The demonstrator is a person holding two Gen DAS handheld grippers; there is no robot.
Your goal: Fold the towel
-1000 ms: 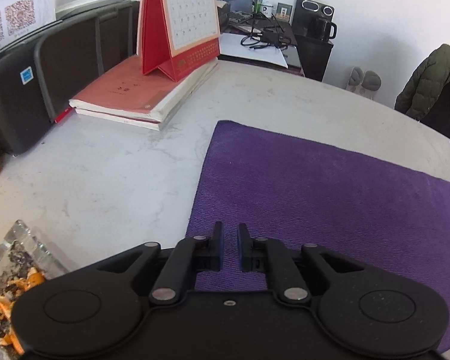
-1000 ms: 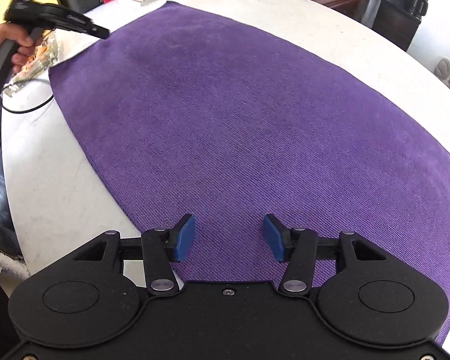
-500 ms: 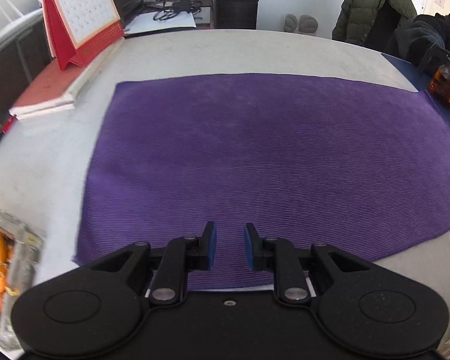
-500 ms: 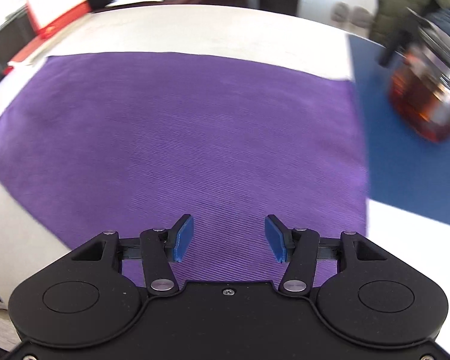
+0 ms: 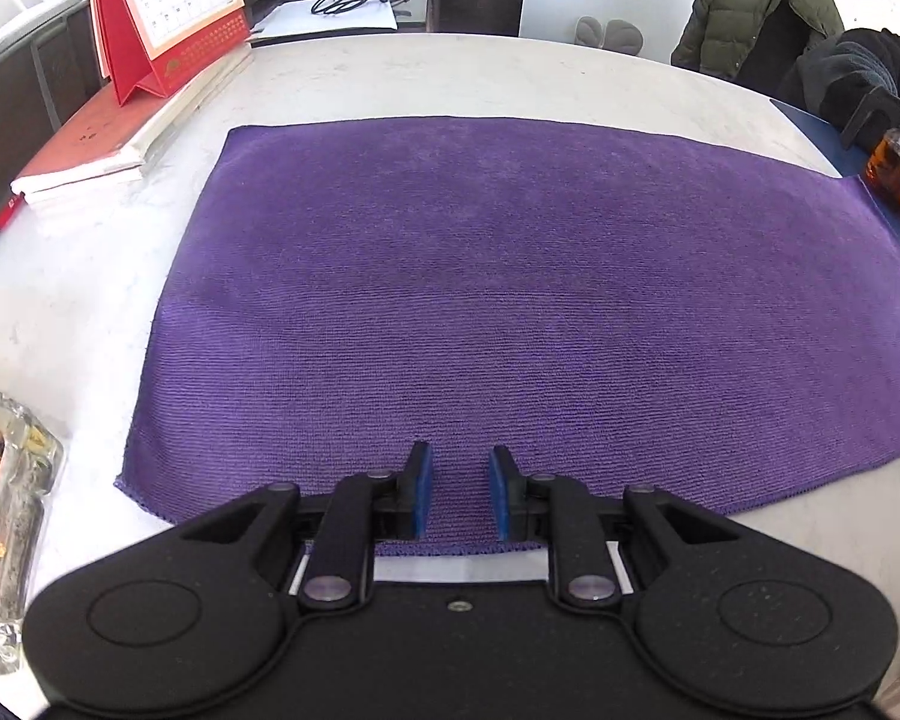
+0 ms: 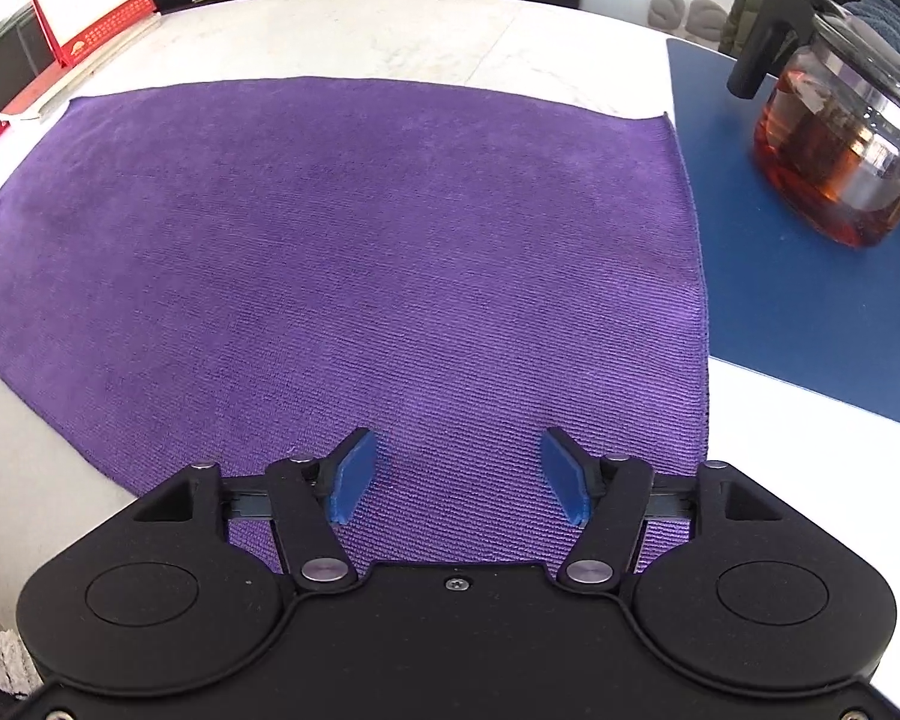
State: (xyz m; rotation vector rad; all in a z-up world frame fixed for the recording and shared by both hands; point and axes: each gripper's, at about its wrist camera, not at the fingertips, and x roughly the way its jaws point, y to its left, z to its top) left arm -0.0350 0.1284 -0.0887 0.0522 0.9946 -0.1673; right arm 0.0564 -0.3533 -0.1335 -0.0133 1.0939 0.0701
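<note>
A purple towel [image 5: 510,312] lies flat on a pale bench [image 5: 78,276]. The left claw [image 5: 461,492] hovers over the towel's near edge, slightly parted and empty. The right claw [image 6: 459,477], just opened wide, holds nothing above the near right corner, beside a blue mat [image 6: 768,276].

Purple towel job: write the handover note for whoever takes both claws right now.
Left claw: jaws a narrow gap apart, empty, over the near edge of the purple towel.
Right claw: jaws wide and just been opening, nothing between them, over the near right part of the towel.
Towel lies flat and unfolded on the white table; glass teapot stands apart on the blue mat to its right.
Done: nothing folded.
Left: grip the near edge, fold.
</note>
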